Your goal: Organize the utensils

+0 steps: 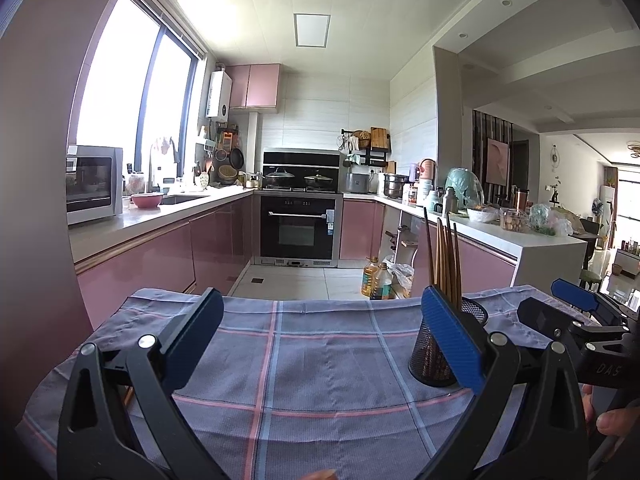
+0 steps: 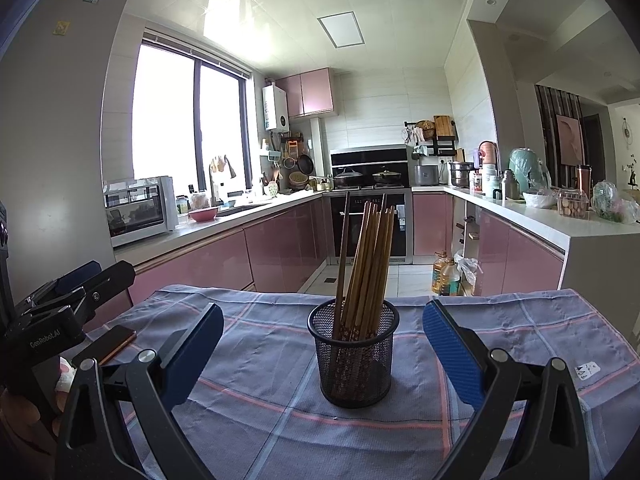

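Cloth: my view shows a blue plaid tablecloth [image 2: 500, 328] over the table.
Holder: black mesh cup [image 2: 354, 356] upright mid-cloth, centred ahead of my right gripper.
Chopsticks: wooden bundle [image 2: 368, 264] standing in the cup, leaning.
Phone: [image 2: 114, 340] flat, left edge of cloth.
Left gripper [image 1: 320, 344]: jaws wide, holding nothing.
Right gripper [image 2: 322, 350]: jaws wide, holding nothing, cup between fingers, untouched.

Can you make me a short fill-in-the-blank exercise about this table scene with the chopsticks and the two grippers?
1. The chopsticks stand in a black mesh ____.
2. Both grippers, left and right, are ____ and hold nothing.
3. The checked cloth covers the ____.
4. A phone lies on the cloth near the ____ gripper.

Missing words: cup; open; table; left
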